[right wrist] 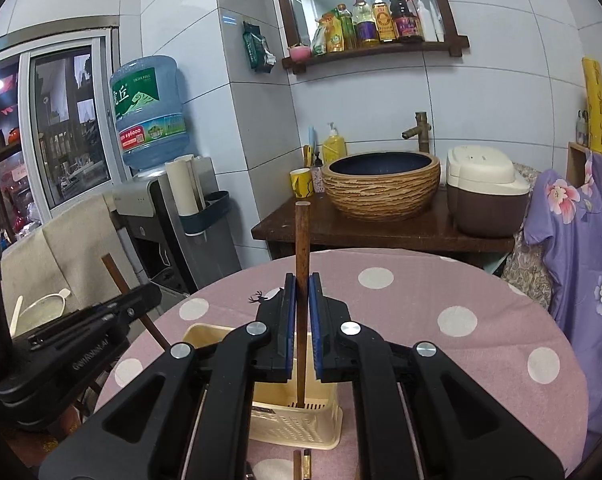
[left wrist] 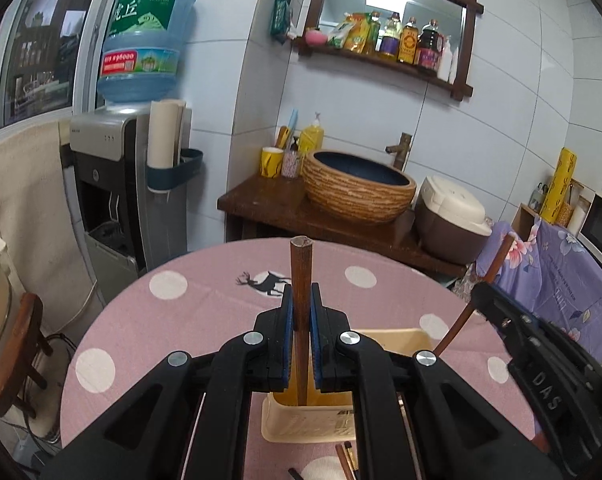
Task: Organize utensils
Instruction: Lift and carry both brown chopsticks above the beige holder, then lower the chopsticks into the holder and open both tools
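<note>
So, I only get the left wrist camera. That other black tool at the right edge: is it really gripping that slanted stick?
Observer: Yes. In the right wrist view the right gripper is shut on a brown chopstick, pinched between its blue pads.
Operator: Where does its bottom end go?
Observer: Down inside the cream basket, to the slotted floor. I cannot tell if it touches.
Operator: Mine looks dead upright. Is it?
Observer: Not from that side. There the left chopstick leans, with its top tilted away from the basket.
</note>
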A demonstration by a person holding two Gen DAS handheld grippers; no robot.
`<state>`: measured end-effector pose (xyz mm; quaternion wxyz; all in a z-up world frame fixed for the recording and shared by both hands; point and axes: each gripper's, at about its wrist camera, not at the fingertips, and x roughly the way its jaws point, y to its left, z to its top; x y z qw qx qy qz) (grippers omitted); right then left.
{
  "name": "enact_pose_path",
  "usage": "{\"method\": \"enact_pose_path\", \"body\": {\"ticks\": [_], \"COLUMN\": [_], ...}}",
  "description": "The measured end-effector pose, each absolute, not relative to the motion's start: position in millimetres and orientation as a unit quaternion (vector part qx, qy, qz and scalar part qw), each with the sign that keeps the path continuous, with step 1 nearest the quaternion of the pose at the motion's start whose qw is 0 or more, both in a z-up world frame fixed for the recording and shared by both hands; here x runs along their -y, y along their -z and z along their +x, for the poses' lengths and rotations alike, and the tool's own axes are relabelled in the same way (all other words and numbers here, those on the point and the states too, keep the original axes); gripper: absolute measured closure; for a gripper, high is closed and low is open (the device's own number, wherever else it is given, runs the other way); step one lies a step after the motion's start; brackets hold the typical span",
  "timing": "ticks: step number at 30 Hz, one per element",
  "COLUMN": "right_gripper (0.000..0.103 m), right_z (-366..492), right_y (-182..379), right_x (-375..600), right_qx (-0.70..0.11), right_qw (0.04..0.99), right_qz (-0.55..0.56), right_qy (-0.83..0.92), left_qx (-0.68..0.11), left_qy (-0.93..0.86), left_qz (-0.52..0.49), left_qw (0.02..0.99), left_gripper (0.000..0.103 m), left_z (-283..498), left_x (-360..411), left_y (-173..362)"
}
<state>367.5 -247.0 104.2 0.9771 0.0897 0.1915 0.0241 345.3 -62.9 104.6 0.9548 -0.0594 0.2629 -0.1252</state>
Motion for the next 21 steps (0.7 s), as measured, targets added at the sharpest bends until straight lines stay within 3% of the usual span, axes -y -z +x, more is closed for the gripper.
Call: {"method": "enact_pose_path", "body": {"ticks": [8, 9, 10, 11, 12, 16, 21], "right_gripper": [0.093, 0.083, 0.065, 0.057, 0.051, 0.05, 0.043], "right_z": [364.1, 363.3, 361.7, 358.2, 353.2, 336.5, 307.5], "right_y": [-102.8, -102.3, -102.1, -101.9, -102.0, -99.7, -88.6], "right_x": [251.8, 252.5, 253.5, 255.0, 256.7, 261.3, 271.6], "right_qx": [-0.193, -0.194, -0.193, -0.188, -0.179, -0.176, -0.188], "right_qw": [0.976, 0.976, 0.976, 0.976, 0.977, 0.978, 0.976], "right_qz": [0.097, 0.097, 0.098, 0.102, 0.105, 0.101, 0.105], "right_qy": [-0.028, -0.028, -0.032, -0.037, -0.038, -0.034, -0.025], "left_qx": [-0.274, -0.274, -0.274, -0.272, -0.262, -0.243, -0.235], "left_qy": [0.127, 0.128, 0.129, 0.13, 0.131, 0.134, 0.123], "left_qz": [-0.077, -0.082, -0.088, -0.095, -0.108, -0.115, -0.113], "left_qw": [0.95, 0.95, 0.949, 0.949, 0.95, 0.954, 0.958], "left_gripper": [0.092, 0.082, 0.07, 0.05, 0.041, 0.034, 0.017], "left_z": [348.3, 347.3, 345.5, 342.6, 336.8, 313.2, 275.3], "left_x": [58.7, 56.8, 54.8, 52.1, 47.7, 39.3, 28.1], "left_y": [-96.6, -97.0, -97.7, -98.9, -101.2, -107.5, -97.6]}}
